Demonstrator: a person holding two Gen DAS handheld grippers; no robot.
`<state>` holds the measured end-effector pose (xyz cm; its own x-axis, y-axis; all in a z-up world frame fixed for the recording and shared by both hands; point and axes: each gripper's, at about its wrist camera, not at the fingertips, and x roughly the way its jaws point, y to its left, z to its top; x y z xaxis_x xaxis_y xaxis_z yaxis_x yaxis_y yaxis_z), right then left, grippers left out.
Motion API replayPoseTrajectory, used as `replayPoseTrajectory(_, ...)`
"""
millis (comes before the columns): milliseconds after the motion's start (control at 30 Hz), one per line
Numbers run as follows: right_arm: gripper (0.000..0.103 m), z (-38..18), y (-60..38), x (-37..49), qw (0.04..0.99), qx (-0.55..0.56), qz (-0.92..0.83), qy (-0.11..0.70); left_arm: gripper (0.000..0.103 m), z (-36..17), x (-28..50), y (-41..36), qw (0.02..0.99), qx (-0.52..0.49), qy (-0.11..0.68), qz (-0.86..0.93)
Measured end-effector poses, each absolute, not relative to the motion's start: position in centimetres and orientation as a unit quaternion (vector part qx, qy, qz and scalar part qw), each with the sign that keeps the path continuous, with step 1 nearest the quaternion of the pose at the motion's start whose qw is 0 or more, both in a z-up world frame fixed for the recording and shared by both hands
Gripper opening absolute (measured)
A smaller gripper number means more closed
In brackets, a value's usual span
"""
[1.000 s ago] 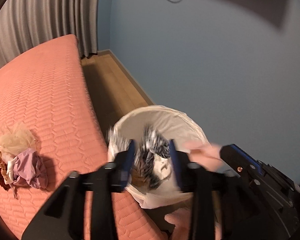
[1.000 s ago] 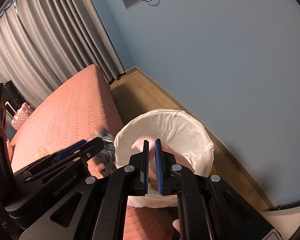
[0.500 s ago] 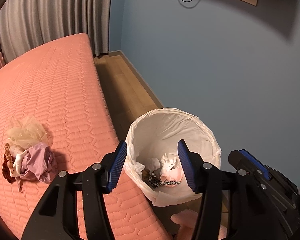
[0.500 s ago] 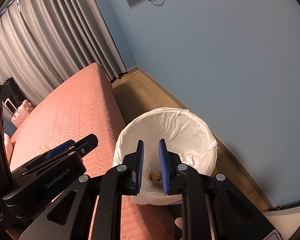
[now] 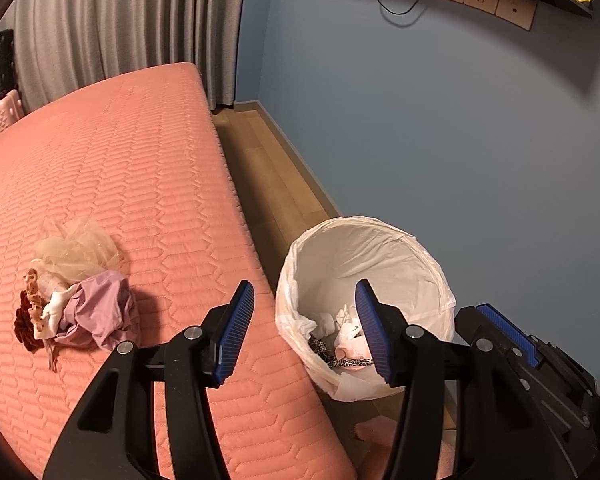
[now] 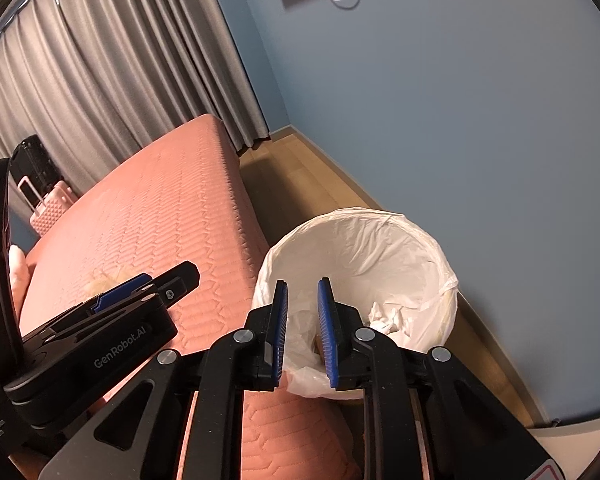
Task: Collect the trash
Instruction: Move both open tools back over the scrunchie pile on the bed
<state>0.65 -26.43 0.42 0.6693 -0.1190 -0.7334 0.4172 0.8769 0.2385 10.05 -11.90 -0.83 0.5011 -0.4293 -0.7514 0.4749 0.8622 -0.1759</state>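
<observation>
Trash [image 5: 346,338]: now dropped into lined bin [image 5: 384,240], at 3 o'clock of bed [image 5: 140,184]. Left gripper [image 5: 304,332] and right gripper [image 6: 303,330] both parted, empty. Remaining pile [image 5: 76,300] on bed awaits collection.

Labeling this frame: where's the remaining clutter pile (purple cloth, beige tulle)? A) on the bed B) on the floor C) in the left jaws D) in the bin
A: the pile lies on the pink bed, apart from the lined bin.

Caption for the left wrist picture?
Open left gripper hovers between pink bed and lined trash bin; fabric pile remains.
</observation>
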Motion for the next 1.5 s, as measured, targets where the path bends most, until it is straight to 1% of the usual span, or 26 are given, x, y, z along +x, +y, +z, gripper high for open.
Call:
replayPoseTrajectory(333, 0.016, 0.4, -23.4, 1.6, 0.894, 0.179, -0.127, 0.389, 0.051, -1.2, 10.7, -8.3, 0.871, 0.007, 0.431, -0.234)
replayPoseTrajectory(667, 0.016, 0.3, -18.6, 3.4, 0.896, 0.156, -0.09, 0.405, 0.051, -1.7, 12.0, -2.9, 0.878, -0.017, 0.438, -0.192)
replayPoseTrajectory(733, 0.02, 0.3, -17.3, 3.8, 0.897, 0.15, -0.082, 0.408, 0.052, -1.9, 12.2, -1.7, 0.88, -0.023, 0.438, -0.183)
replayPoseTrajectory(833, 0.021, 0.2, -15.5, 4.3, 0.897, 0.142, -0.071, 0.412, 0.059, -2.0, 12.6, 0.0, 0.881, -0.032, 0.44, -0.17)
replayPoseTrajectory(900, 0.021, 0.1, -14.5, 4.7, 0.897, 0.137, -0.062, 0.416, 0.06, -2.3, 12.9, 1.4, 0.883, -0.039, 0.441, -0.158)
replayPoseTrajectory(1300, 0.021, -0.9, -7.0, 7.9, 0.894, 0.099, -0.008, 0.437, 0.061, -4.6, 15.0, 10.9, 0.883, -0.08, 0.455, -0.082)
replayPoseTrajectory(1400, 0.023, -1.3, -5.3, 8.9, 0.892, 0.09, 0.004, 0.442, 0.061, -5.5, 15.6, 13.7, 0.881, -0.09, 0.461, -0.06)
replayPoseTrajectory(1500, 0.027, -1.9, -3.5, 10.1, 0.89, 0.084, 0.017, 0.449, 0.061, -6.5, 16.4, 16.3, 0.878, -0.101, 0.467, -0.038)
